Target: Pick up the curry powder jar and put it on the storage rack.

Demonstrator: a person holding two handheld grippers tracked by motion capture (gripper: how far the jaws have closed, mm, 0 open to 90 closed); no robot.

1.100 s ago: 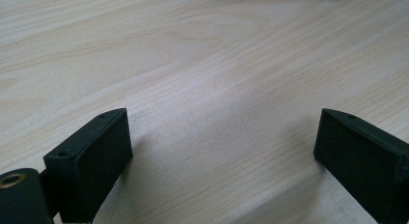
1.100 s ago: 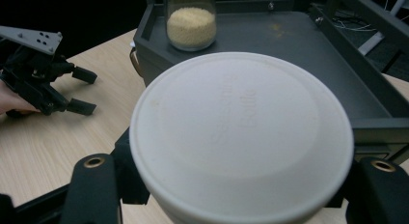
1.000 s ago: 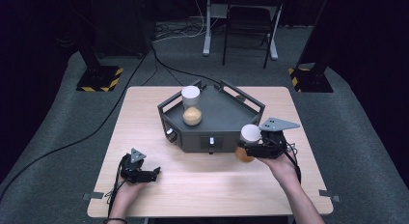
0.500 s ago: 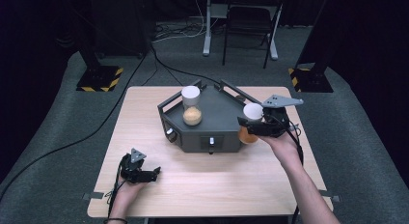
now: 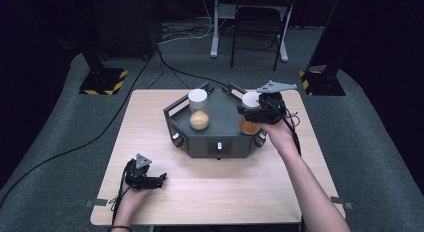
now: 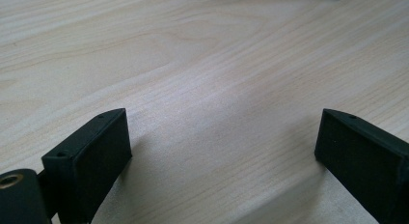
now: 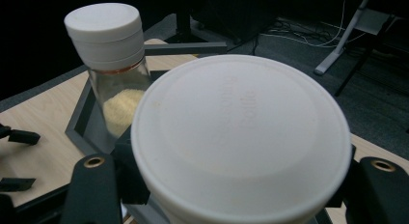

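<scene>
Above the grey tray's [image 5: 227, 142] right side, right gripper [image 5: 252, 113] clamped around white-lidded orange jar [image 5: 248, 123], second jar [image 5: 198, 110] standing in tray, left gripper [image 5: 152, 180] released, resting near-left on table [image 5: 220, 192].

Tray [image 5: 200, 142] mid-table [image 5: 150, 117]; jar [image 5: 198, 110] in tray, left part.
</scene>
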